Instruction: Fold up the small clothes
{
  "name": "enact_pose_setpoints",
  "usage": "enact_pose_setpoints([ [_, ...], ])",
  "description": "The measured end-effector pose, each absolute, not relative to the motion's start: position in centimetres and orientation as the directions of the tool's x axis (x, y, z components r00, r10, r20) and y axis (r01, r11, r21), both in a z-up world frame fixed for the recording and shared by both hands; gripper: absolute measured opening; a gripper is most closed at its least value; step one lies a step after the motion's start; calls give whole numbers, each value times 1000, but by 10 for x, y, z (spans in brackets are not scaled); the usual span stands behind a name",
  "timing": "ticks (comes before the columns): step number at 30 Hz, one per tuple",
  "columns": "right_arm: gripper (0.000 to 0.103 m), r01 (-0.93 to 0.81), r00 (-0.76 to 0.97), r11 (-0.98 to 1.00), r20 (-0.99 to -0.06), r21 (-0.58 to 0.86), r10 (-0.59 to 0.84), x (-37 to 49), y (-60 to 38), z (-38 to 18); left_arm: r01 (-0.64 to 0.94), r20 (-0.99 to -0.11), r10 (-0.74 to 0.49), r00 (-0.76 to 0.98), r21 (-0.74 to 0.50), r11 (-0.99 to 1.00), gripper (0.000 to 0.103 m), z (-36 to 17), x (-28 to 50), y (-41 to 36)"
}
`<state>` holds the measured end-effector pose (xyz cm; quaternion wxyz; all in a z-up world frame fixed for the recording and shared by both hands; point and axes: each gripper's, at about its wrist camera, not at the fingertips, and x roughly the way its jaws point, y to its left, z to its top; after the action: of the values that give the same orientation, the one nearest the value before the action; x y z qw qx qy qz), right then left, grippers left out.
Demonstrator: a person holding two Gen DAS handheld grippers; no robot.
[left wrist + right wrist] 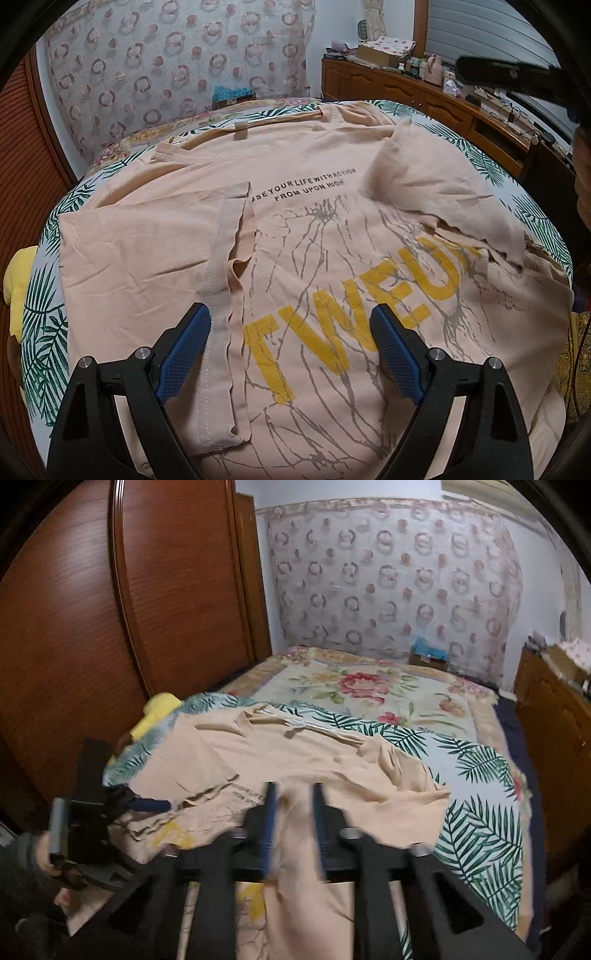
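A peach T-shirt (317,236) with yellow letters and grey crack print lies front up on the bed. Its left sleeve (221,295) is folded inward over the chest. Its right side (424,184) is lifted and bunched. My left gripper (290,328) is open just above the shirt's lower front, holding nothing. In the right wrist view my right gripper (293,812) is narrowly closed on a fold of the shirt (303,834), held above the bed; the view is blurred. The left gripper (88,812) shows there at the left, held by a hand.
The bed has a palm-leaf sheet (476,775) and a floral blanket (369,690) farther back. A yellow cloth (157,710) lies at the bed's left edge beside a wooden wardrobe (110,627). A cluttered wooden cabinet (424,92) runs along the right.
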<state>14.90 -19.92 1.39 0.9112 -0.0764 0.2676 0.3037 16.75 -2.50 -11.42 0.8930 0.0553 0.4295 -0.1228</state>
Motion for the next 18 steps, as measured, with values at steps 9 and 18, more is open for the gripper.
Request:
enact_pose_setpoints([
  [9,31,-516,662,857,-634,1,399,151,-235,-25,267,-780,-173,601,-8,964,89,-115,167,-25],
  [18,65,-449,662,893,-679,-20,318,175,-225,-51,267,-780,-173,601,-8,964,89,-114,167,-25],
])
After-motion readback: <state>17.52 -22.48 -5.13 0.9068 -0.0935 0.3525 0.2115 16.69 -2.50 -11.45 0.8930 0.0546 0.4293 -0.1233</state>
